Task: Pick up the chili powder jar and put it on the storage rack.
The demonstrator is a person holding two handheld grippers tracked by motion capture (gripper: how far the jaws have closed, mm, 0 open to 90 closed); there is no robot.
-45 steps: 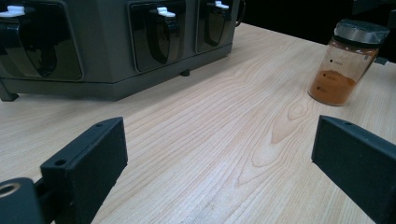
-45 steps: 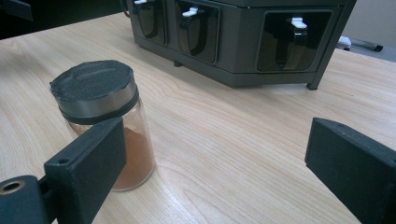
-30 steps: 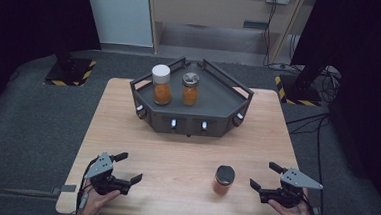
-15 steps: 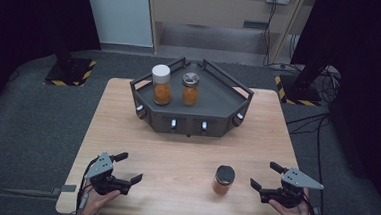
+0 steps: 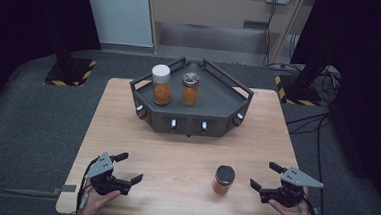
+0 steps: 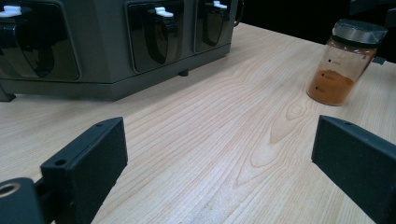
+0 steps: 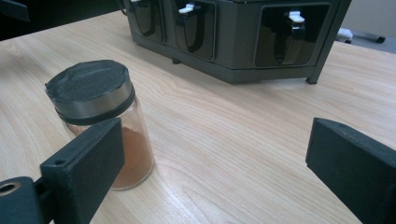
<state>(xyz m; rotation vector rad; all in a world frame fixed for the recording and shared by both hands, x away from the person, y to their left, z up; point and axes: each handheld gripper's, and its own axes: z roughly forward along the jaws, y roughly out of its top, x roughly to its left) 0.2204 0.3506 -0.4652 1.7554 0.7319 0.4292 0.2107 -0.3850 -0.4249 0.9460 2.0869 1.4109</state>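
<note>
High view, lower left of frame: left gripper [image 5: 128,169] rests low over the wooden table [image 5: 185,152], held in a hand [image 5: 95,199] that enters from the bottom edge. Jaws stand wide apart with nothing between them; the left gripper view confirms bare wood in the gap.

Upper centre of frame: dark grey rack [image 5: 219,96] sits on the far half of the table. On its top stand two jars side by side: white-lidded jar [image 5: 161,84] to the left, metal-lidded jar [image 5: 190,88] just right of it, both with orange contents.

Lower centre-right of frame: dark-lidded spice jar [image 5: 223,179] stands upright on the table, well apart from the rack, closer to the right gripper than to the left. It holds orange-brown powder.

Lower right of frame: right gripper [image 5: 263,175], jaws wide, nothing held. In the right gripper view the spice jar [image 7: 100,121] appears at left, partly behind the left-hand jaw, not between the jaws; contact cannot be told.
</note>
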